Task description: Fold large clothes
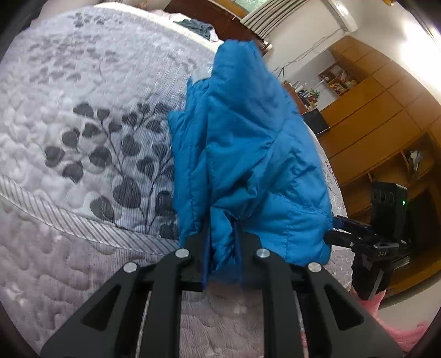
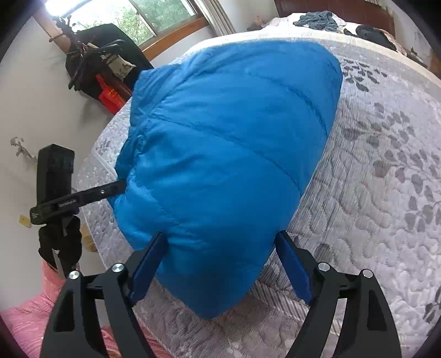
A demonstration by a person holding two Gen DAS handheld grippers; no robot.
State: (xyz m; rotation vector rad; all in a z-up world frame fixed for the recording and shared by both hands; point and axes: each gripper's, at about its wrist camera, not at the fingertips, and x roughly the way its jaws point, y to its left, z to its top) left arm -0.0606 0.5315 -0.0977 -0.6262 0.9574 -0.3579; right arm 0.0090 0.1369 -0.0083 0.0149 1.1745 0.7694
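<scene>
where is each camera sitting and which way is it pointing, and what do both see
Left wrist: sits on the left gripper, looking along its fingers across the bed toward wooden cabinets; fingers shut on the blue jacket; the right gripper shows at right.
Right wrist: sits on the right gripper, looking across the bed toward a window; fingers open around the jacket; the left gripper and a pink sleeve show at left.
Shared: jacket, bed, each other's gripper.
</scene>
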